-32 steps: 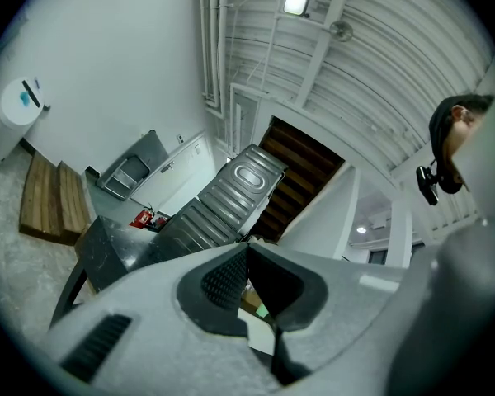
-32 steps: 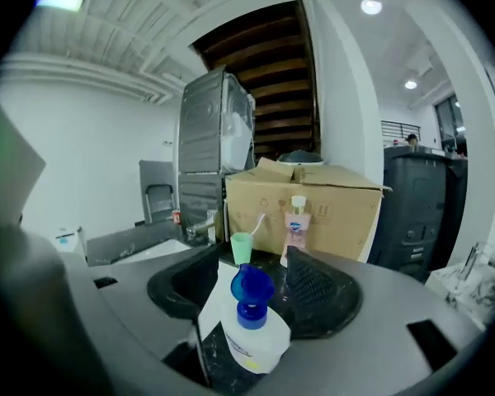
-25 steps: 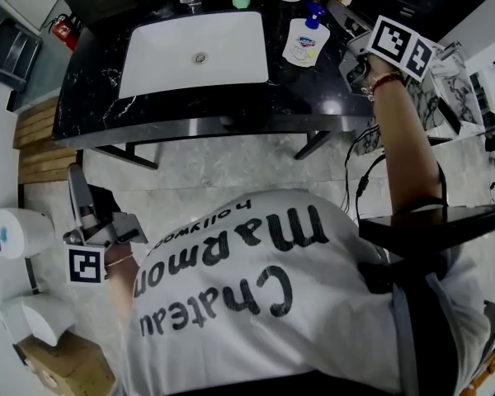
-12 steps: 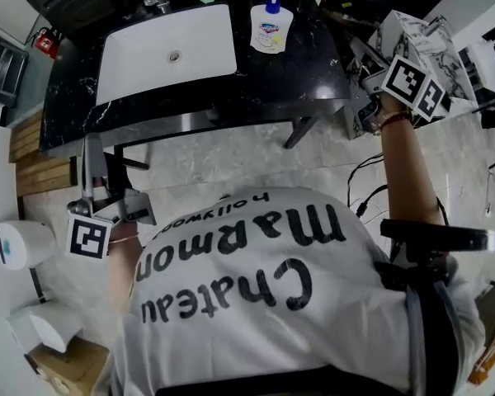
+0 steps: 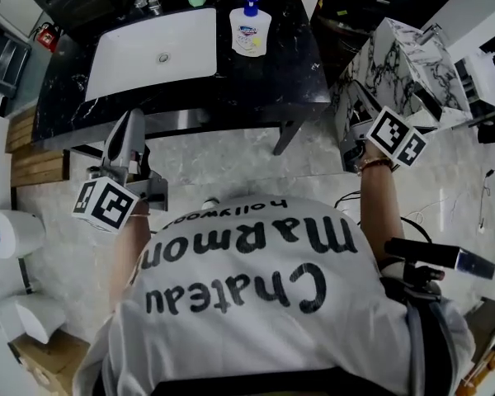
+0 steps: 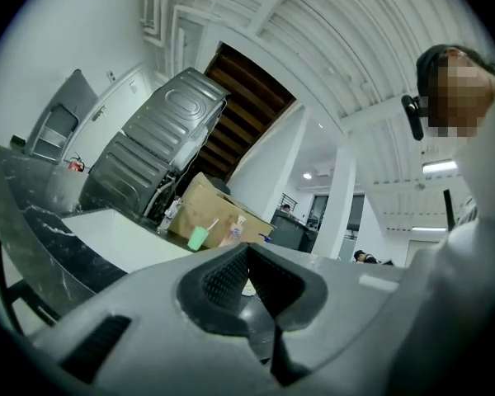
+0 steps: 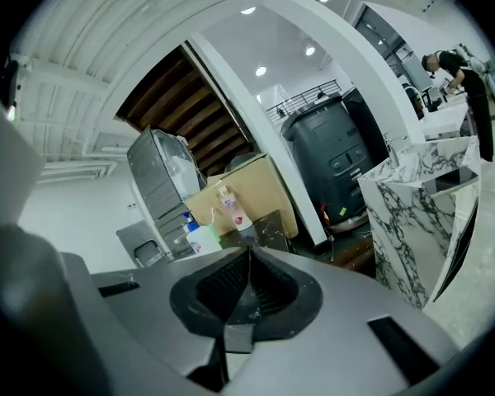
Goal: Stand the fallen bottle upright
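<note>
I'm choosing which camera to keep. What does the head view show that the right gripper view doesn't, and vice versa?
Only the head view: the white sink and the left gripper. Only the right gripper view: how the right gripper stands, its jaws just closed with nothing between them, and a distant person. Both: the soap bottle and the marbled cabinet.

Pump bottle point(image 5: 250, 33) and marbled box point(image 5: 404, 56) seemingly flank open counter point(image 5: 289, 77).
</note>
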`<state>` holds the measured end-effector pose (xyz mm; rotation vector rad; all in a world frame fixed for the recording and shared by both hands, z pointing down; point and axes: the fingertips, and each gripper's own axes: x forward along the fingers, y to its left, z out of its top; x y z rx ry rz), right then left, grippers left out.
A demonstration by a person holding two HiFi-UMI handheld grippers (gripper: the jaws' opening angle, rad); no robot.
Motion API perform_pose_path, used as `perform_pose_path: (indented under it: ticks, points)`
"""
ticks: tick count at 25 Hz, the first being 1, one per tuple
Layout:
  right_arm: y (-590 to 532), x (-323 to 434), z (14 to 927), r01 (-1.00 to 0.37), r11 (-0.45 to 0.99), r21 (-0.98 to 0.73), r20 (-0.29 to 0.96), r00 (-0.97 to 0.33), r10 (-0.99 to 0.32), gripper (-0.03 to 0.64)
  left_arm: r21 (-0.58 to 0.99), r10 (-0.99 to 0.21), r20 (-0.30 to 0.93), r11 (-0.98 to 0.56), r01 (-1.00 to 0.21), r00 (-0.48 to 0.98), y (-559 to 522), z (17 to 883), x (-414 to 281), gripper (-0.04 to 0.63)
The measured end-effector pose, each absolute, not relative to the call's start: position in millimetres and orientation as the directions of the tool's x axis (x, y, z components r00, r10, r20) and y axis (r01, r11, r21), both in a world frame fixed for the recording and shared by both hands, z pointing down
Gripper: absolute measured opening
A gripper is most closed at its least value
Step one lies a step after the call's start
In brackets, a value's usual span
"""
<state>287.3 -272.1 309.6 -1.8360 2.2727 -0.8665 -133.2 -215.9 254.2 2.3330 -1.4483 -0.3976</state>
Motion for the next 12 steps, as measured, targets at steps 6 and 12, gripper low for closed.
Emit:
perform_pose_path:
  ticks: [6,12]
  points:
    - [-256.6,299.0,341.8,-0.938,0.17,-0.302,0.336,-0.271,-0.902,0.015,0.389,-0.898,0.041,-0.389,-0.835,0.437,-203.6,285.1,-89.3,0.015]
    - [-251.5,303.7,357.0,-0.929,0.173,-0.328,0.339,-0.287,-0.896,0.012,0.396,-0.891,0.067,-0.39,-0.831,0.45,-193.3,307.1,-78.6,0.015]
